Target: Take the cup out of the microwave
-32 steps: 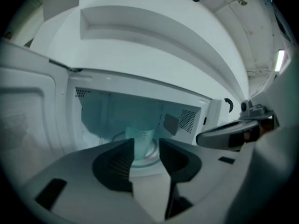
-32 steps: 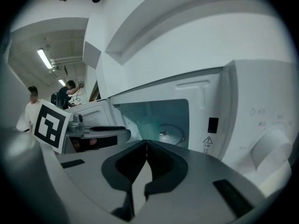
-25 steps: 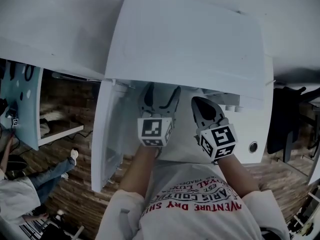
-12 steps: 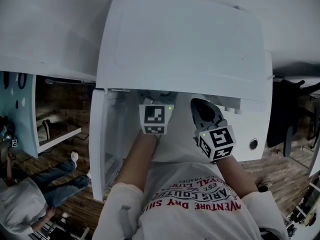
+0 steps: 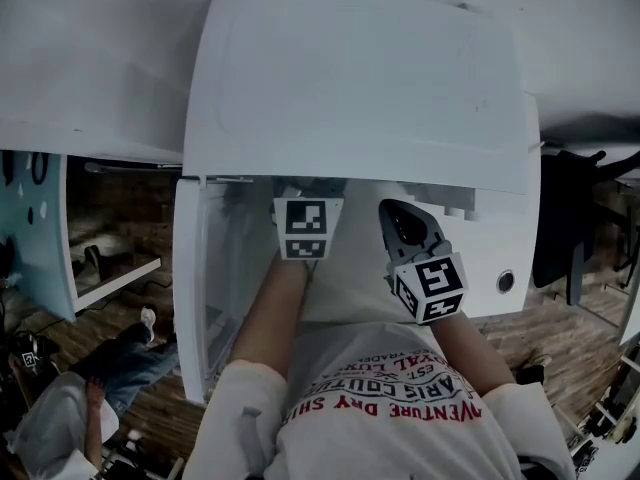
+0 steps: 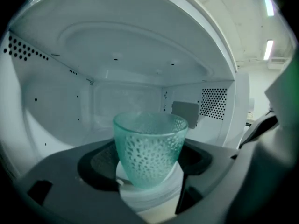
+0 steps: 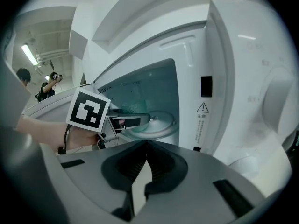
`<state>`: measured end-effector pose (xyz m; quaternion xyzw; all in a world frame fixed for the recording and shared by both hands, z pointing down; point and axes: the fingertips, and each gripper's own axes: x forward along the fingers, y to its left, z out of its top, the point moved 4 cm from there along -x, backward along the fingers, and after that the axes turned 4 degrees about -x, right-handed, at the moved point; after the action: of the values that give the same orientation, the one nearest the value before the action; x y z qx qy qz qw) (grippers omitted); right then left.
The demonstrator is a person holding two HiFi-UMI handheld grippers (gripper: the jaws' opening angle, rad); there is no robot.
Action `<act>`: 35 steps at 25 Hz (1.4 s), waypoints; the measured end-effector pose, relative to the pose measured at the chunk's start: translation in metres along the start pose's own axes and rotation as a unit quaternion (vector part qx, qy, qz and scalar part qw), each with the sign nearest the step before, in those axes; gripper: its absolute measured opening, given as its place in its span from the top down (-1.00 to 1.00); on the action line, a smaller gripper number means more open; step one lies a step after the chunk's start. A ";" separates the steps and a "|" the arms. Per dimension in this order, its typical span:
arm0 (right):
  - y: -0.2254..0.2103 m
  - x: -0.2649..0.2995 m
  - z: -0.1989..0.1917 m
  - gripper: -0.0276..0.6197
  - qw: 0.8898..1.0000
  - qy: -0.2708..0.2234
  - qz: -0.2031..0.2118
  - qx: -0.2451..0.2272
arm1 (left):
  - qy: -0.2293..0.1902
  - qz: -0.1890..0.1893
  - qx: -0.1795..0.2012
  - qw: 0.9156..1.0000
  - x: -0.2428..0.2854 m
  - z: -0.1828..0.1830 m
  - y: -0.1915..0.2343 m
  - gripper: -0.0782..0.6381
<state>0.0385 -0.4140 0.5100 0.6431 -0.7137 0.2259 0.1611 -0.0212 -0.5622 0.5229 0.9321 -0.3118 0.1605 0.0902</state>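
Clearly the step in hand is the reach for the grasp. The microwave [image 5: 360, 78] stands with its door [image 5: 195, 288] swung out to its left side, and the left gripper [image 6: 149, 192] is pushed through the opening into the cavity. In the left gripper view the cup [image 6: 149, 148], a pale green dimpled glass, stands upright on the white turntable [image 6: 128, 196] in the middle of the microwave's floor, well clear of the perforated side walls. The left jaws stand apart, one on each side of the cup's lower half, with the cup right in the gap between them. I cannot tell whether either jaw touches the glass, but nothing suggests that they have clamped on it yet.

The right gripper [image 7: 146, 148] hangs outside the microwave, in front of its control panel [image 7: 261, 101] and to the right of the cavity mouth. Its jaws are pressed together on nothing, so it appears to have no share in this step.

By my reading, the next move calls for the left jaws to close evenly on the cup at about this height, firmly enough that smooth glass does not slip. A small lift off the turntable would follow, then a straight pull back out through the microwave's opening. The cup should stay upright and pass below the cavity's top edge, clear of the open door. The tapered wall may let the cup slide downward in a loose grip.
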 end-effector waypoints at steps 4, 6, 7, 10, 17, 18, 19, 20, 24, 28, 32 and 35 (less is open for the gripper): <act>0.000 -0.004 0.001 0.88 1.000 -0.004 -0.003 -0.001 | 0.001 -0.001 -0.002 1.000 -0.006 0.000 -0.003 -0.26; 0.000 -0.007 0.002 0.88 1.000 -0.007 -0.004 -0.002 | -0.002 -0.001 -0.004 1.000 -0.010 0.001 -0.005 -0.25; 0.001 -0.008 0.002 0.88 1.000 -0.009 -0.005 -0.003 | -0.002 -0.001 -0.005 1.000 -0.012 0.002 -0.006 -0.25; 0.002 -0.014 0.004 0.88 1.000 -0.014 -0.006 -0.005 | -0.004 -0.004 -0.005 1.000 -0.023 0.004 -0.012 -0.26; 0.005 -0.032 0.007 0.88 0.999 -0.030 -0.012 -0.010 | -0.004 -0.009 -0.003 1.000 -0.062 0.001 -0.029 -0.26; 0.005 -0.035 0.008 0.88 0.999 -0.034 -0.013 -0.011 | -0.004 -0.008 -0.001 1.000 -0.068 0.001 -0.032 -0.25; 0.005 -0.038 0.009 0.88 0.999 -0.037 -0.015 -0.012 | -0.004 -0.008 0.000 1.000 -0.074 0.001 -0.034 -0.25; 0.005 -0.040 0.010 0.88 0.999 -0.040 -0.016 -0.013 | -0.004 -0.009 -0.001 1.000 -0.080 0.001 -0.037 -0.26; 0.006 -0.051 0.017 0.88 0.998 -0.059 -0.017 -0.018 | -0.008 -0.022 -0.003 1.000 -0.103 0.005 -0.051 -0.26; 0.008 -0.064 0.030 0.88 0.996 -0.084 -0.016 -0.019 | -0.024 -0.024 0.006 0.999 -0.129 0.023 -0.062 -0.25; 0.008 -0.077 0.053 0.88 0.992 -0.123 -0.020 -0.027 | -0.040 -0.020 0.009 0.999 -0.148 0.050 -0.063 -0.26; 0.011 -0.092 0.069 0.88 0.987 -0.158 -0.025 -0.034 | -0.065 -0.022 -0.003 0.998 -0.162 0.072 -0.065 -0.26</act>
<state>0.0430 -0.3724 0.4025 0.6827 -0.7210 0.0932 0.0737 -0.0862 -0.4402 0.3938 0.9470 -0.2970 0.0960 0.0763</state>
